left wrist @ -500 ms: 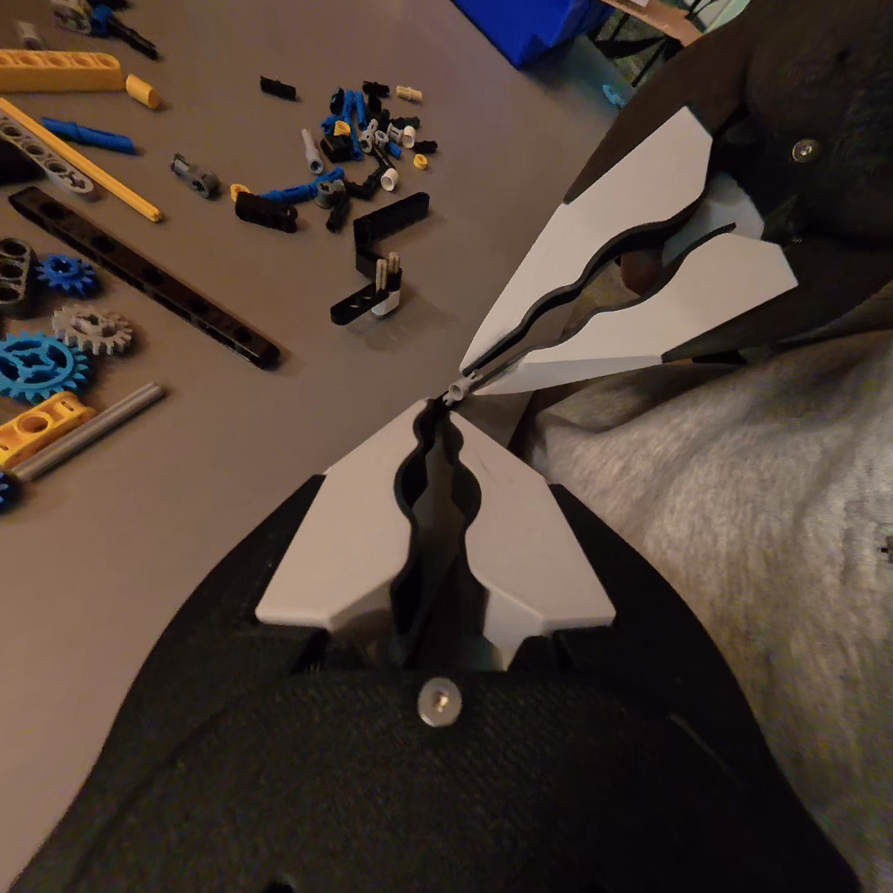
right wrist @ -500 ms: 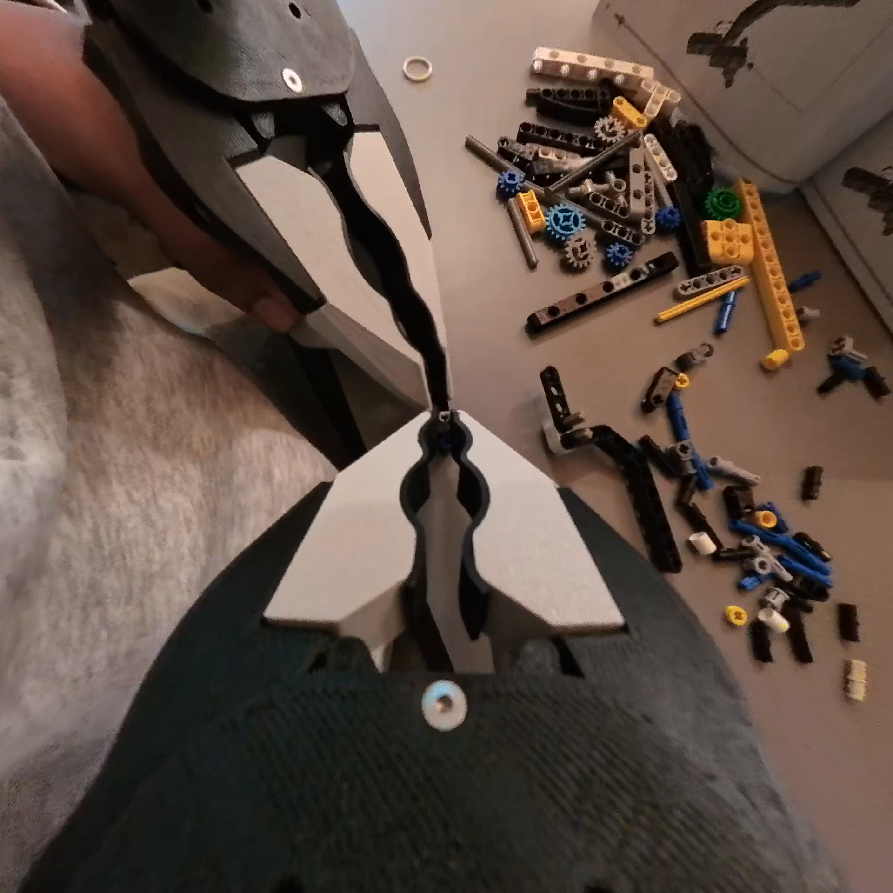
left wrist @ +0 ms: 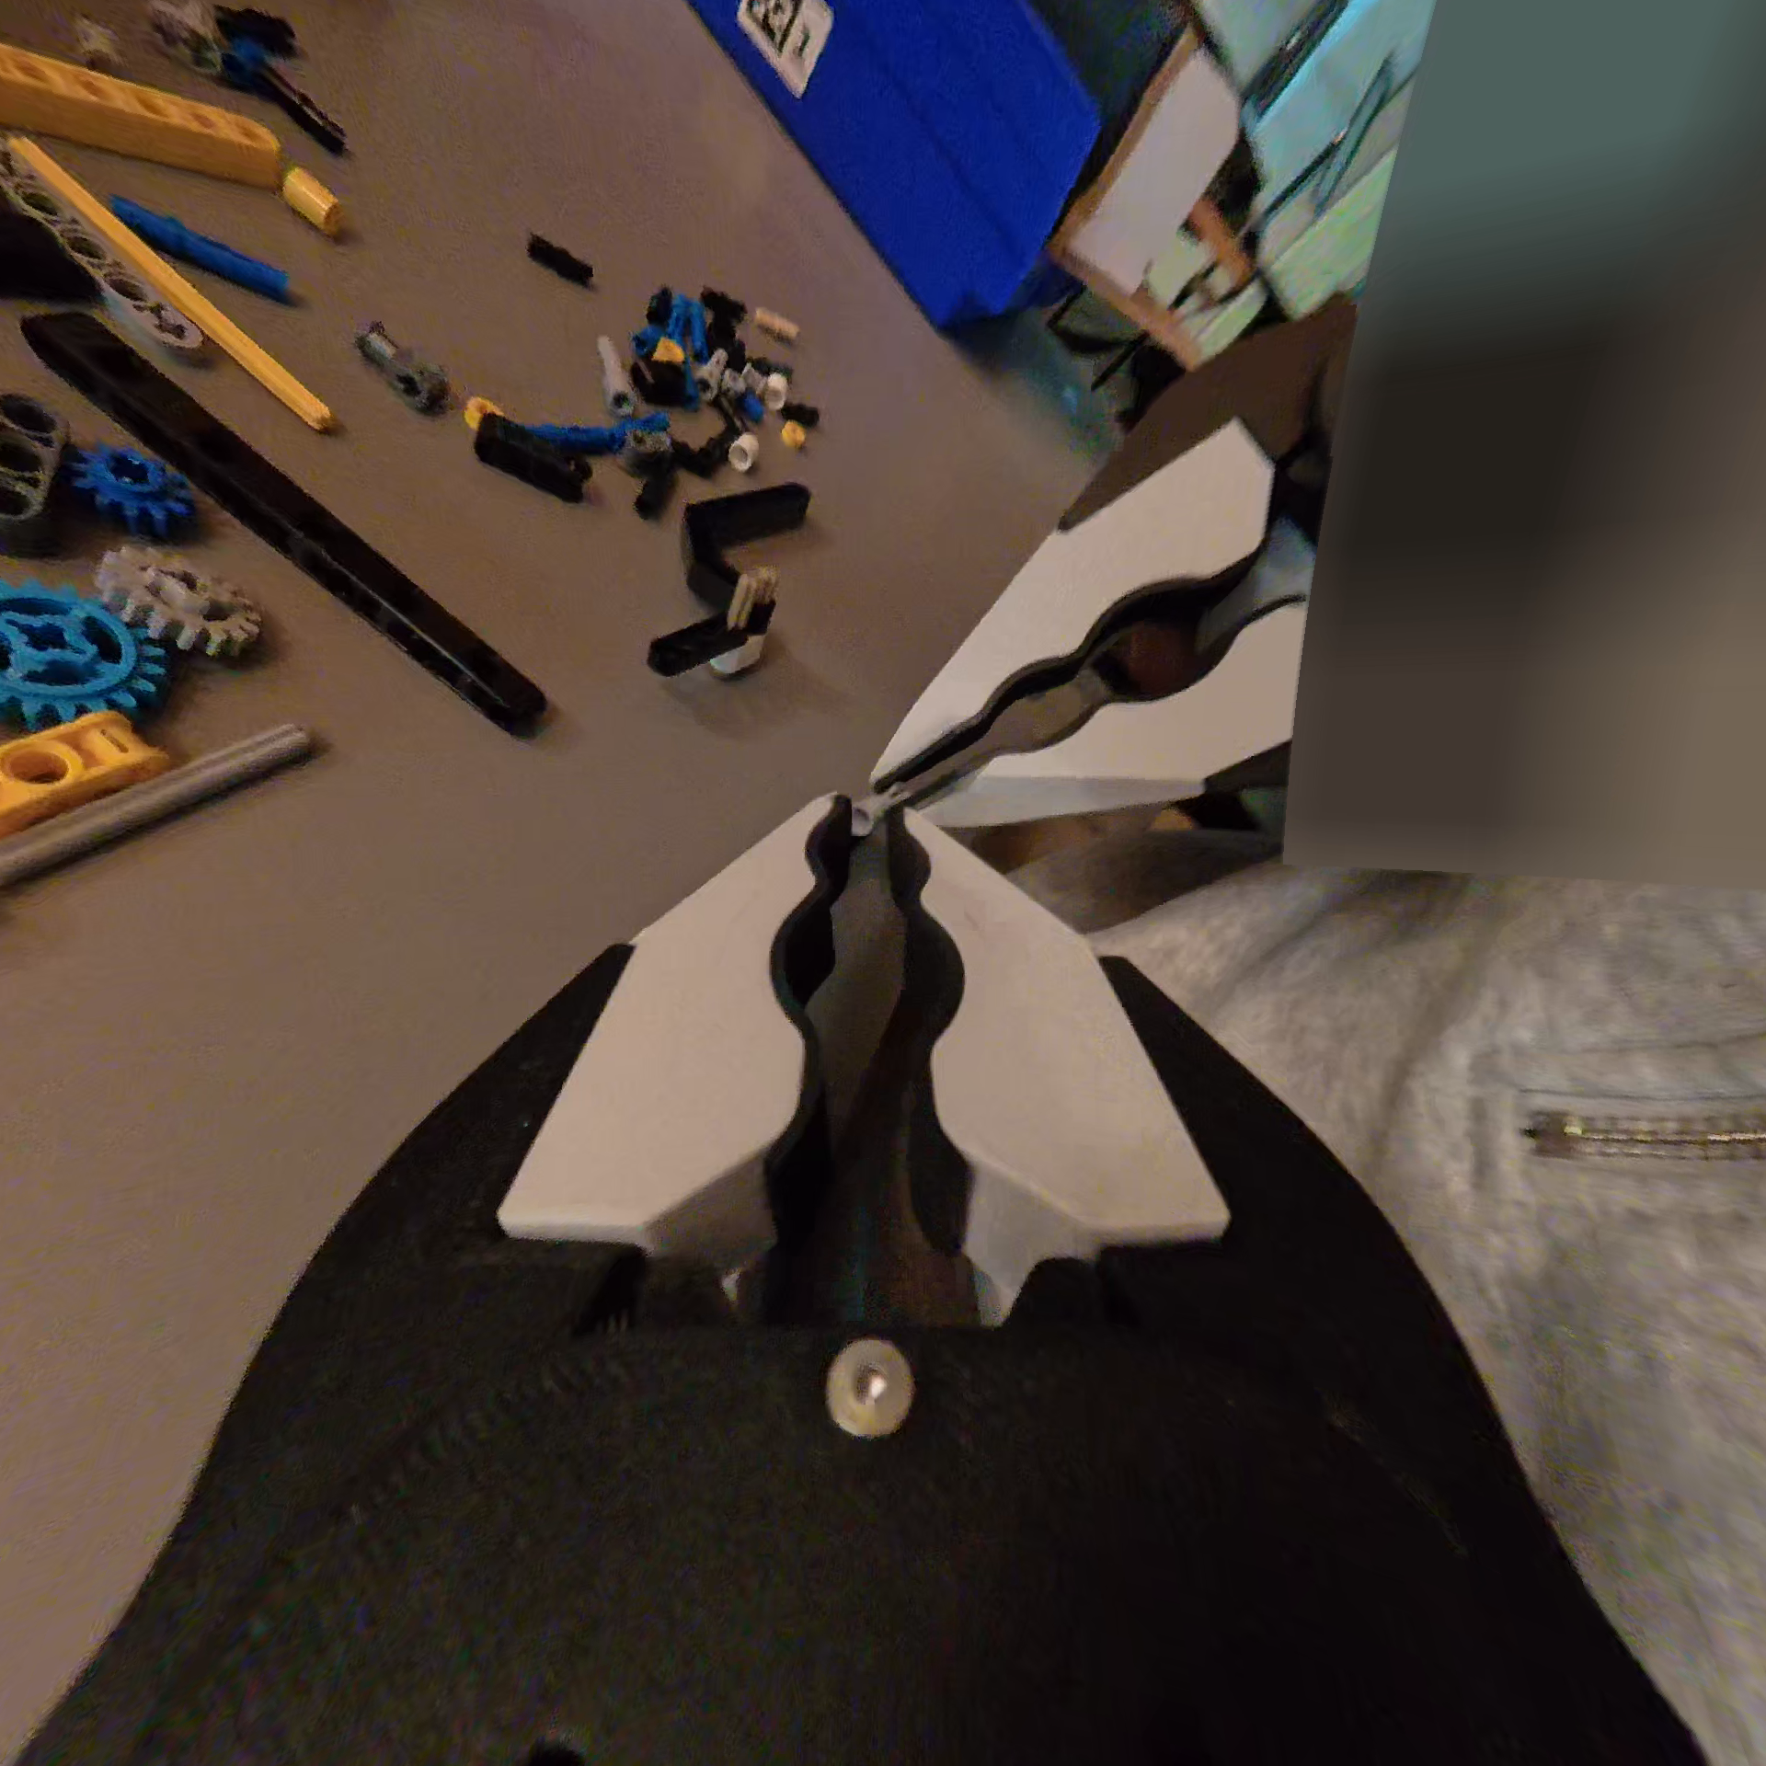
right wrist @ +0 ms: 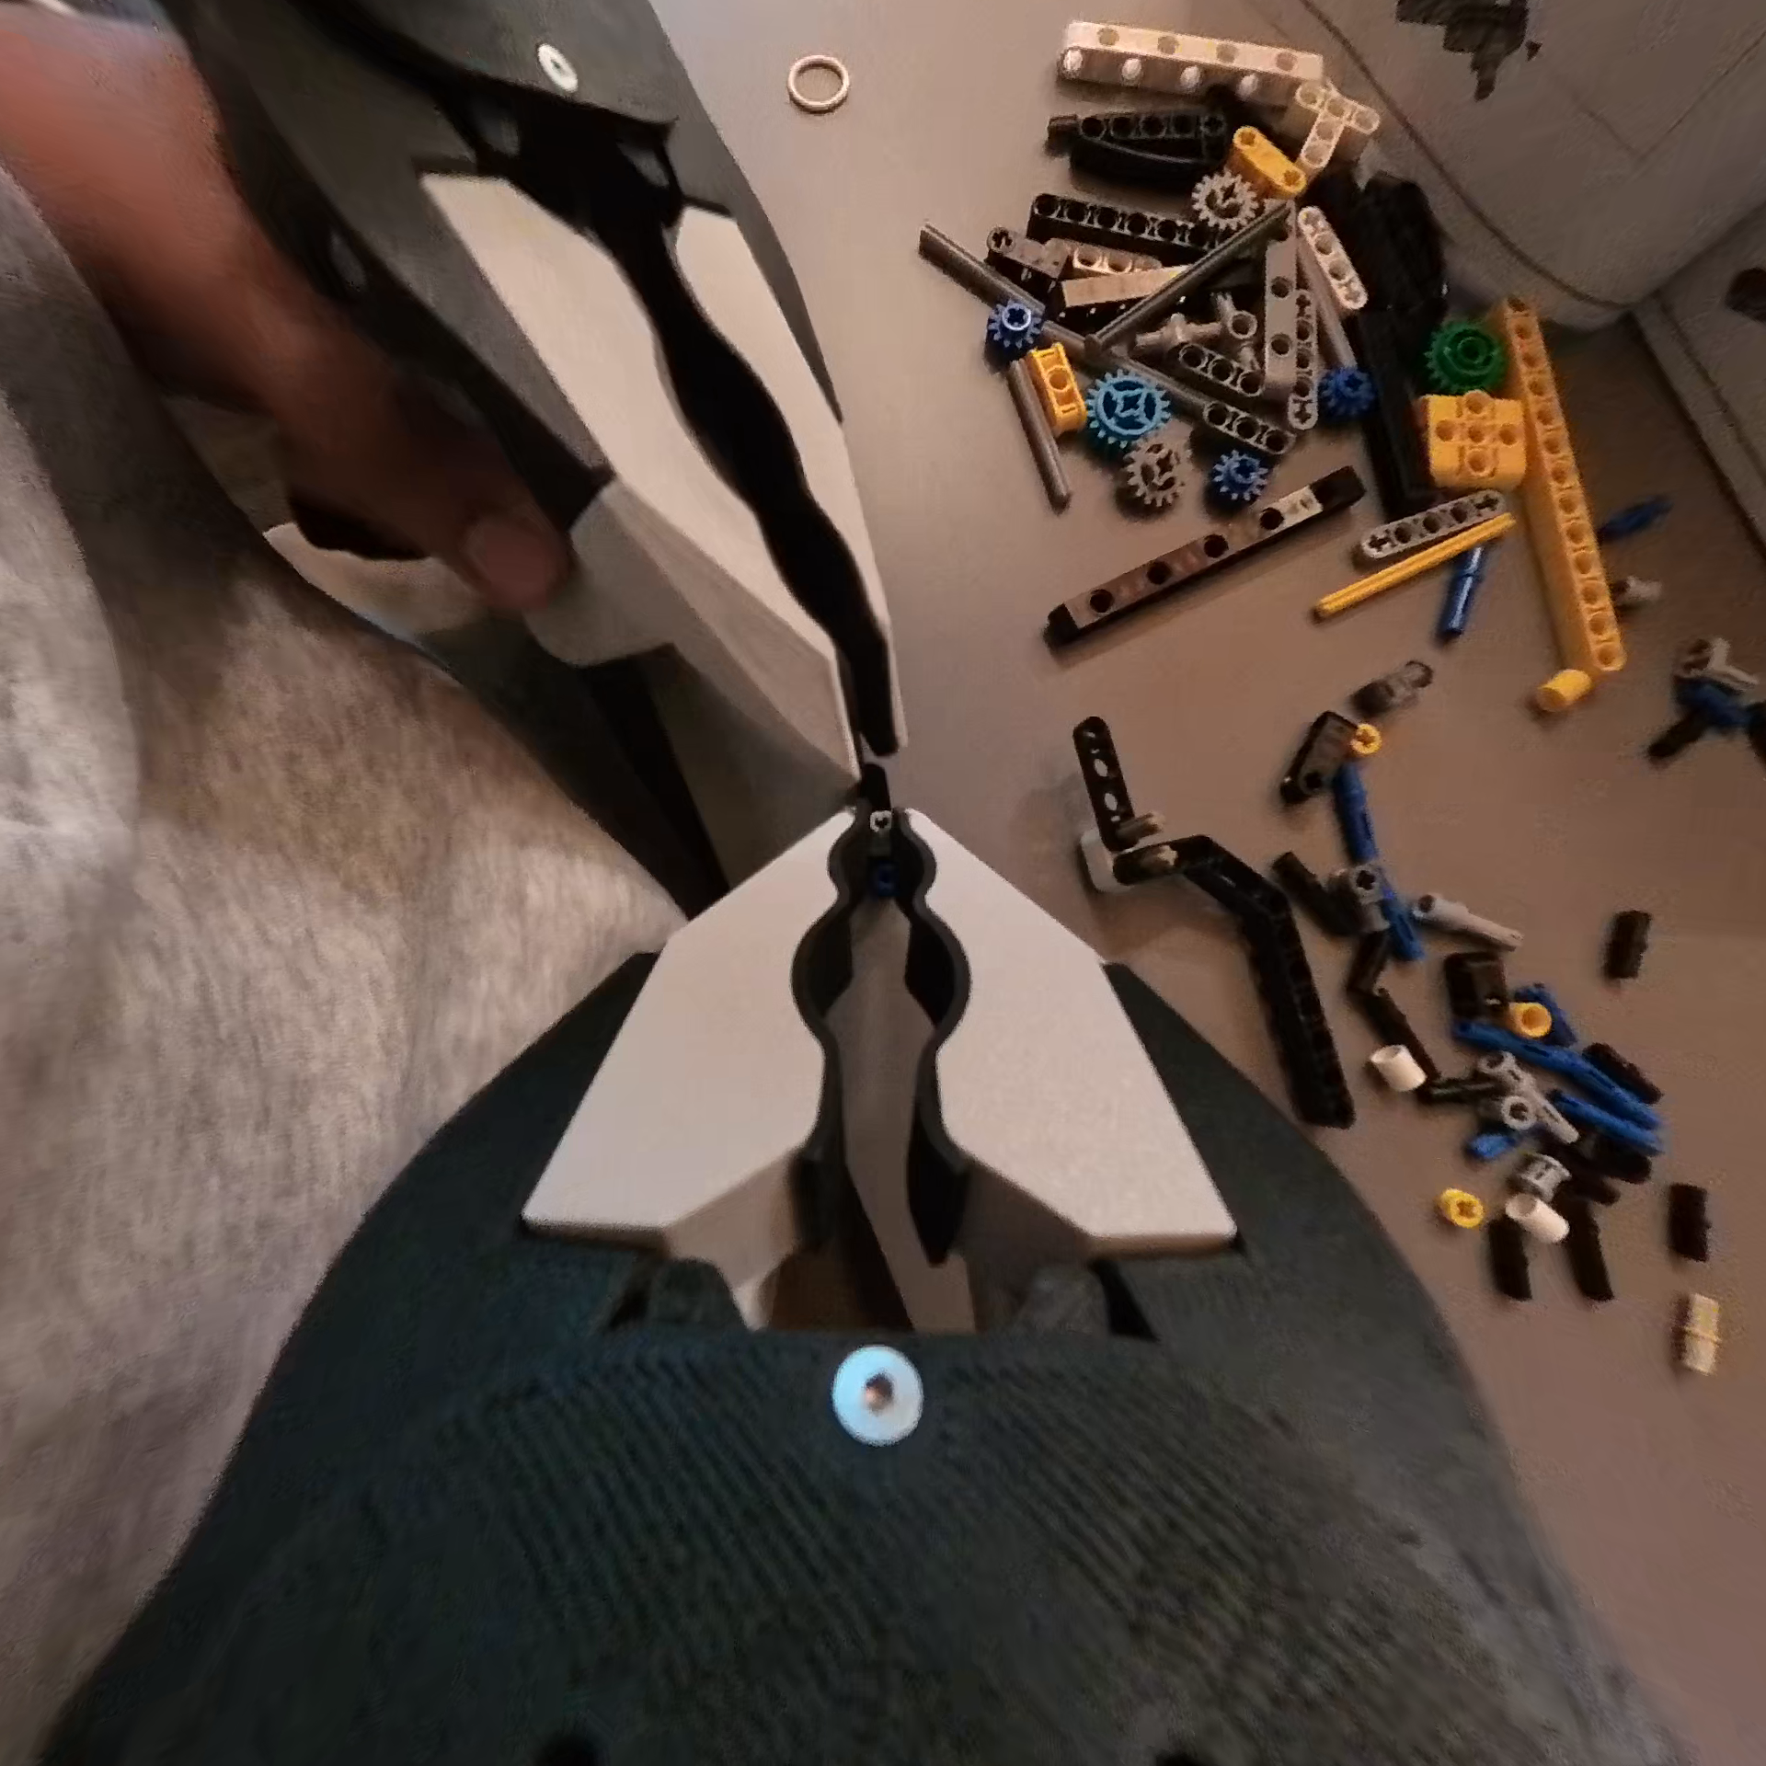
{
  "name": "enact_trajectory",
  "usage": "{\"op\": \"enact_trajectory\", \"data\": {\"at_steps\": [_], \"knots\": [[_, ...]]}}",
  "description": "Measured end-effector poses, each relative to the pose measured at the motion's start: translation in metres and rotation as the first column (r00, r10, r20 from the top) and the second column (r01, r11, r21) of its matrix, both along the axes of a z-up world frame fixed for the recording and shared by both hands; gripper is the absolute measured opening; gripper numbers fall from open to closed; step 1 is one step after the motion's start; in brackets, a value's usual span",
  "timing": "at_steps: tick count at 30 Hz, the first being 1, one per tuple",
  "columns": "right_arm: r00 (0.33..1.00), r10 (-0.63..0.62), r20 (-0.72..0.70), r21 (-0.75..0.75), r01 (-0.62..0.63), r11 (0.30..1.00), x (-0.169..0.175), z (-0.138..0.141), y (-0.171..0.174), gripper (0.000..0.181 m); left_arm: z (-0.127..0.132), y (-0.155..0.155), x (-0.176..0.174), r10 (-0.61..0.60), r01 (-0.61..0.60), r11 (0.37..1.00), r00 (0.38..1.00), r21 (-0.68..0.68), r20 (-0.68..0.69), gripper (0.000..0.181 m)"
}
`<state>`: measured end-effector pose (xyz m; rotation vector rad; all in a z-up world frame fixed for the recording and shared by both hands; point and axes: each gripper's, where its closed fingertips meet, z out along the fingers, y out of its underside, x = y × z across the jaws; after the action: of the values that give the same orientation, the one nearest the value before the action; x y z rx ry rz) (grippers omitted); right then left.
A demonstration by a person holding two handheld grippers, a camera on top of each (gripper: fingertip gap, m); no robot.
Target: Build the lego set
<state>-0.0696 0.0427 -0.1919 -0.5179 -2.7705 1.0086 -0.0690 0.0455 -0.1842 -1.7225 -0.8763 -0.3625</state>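
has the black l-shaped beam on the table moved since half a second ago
No. The black L-shaped beam sits just as before beside the long black beam; only the camera shifted.

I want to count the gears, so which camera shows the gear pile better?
The right wrist view: the gear pile lies whole on the table, with blue, grey and green gears among the beams. The left wrist view catches only a few gears at its left edge, partly cropped.

We find no legible text. Blue bin [left wrist: 917, 143] carries a white sticker [left wrist: 786, 38] with a black printed pattern, too blurred to read.
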Motion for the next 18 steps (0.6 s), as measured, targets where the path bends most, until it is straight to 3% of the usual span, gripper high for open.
{"op": "enact_trajectory", "data": {"at_steps": [3,8,13,18], "knots": [[1.000,0.009,-0.004,-0.023,-0.009,1.000,0.0001,0.0001,0.0001,0.003,0.0047,-0.0006,-0.0030,0.011,-0.013,0.999,0.999,0.047,0.043,0.006],[0.999,0.032,-0.025,-0.037,-0.033,0.999,0.0007,0.0001,0.0006,0.002,0.0002,0.0058,0.0046,-0.027,0.028,1.000,0.995,-0.012,0.096,0.004],[0.996,0.060,-0.071,-0.019,-0.062,0.998,0.0023,-0.0003,0.0000,0.003,0.0044,0.0059,-0.0029,0.035,-0.041,0.999,0.979,0.024,0.202,0.010],[0.995,0.058,-0.082,-0.025,-0.060,0.998,0.0028,-0.0004,0.0002,0.003,-0.0015,0.0057,0.0006,0.061,-0.052,0.998,0.968,-0.042,0.242,0.015]]}}
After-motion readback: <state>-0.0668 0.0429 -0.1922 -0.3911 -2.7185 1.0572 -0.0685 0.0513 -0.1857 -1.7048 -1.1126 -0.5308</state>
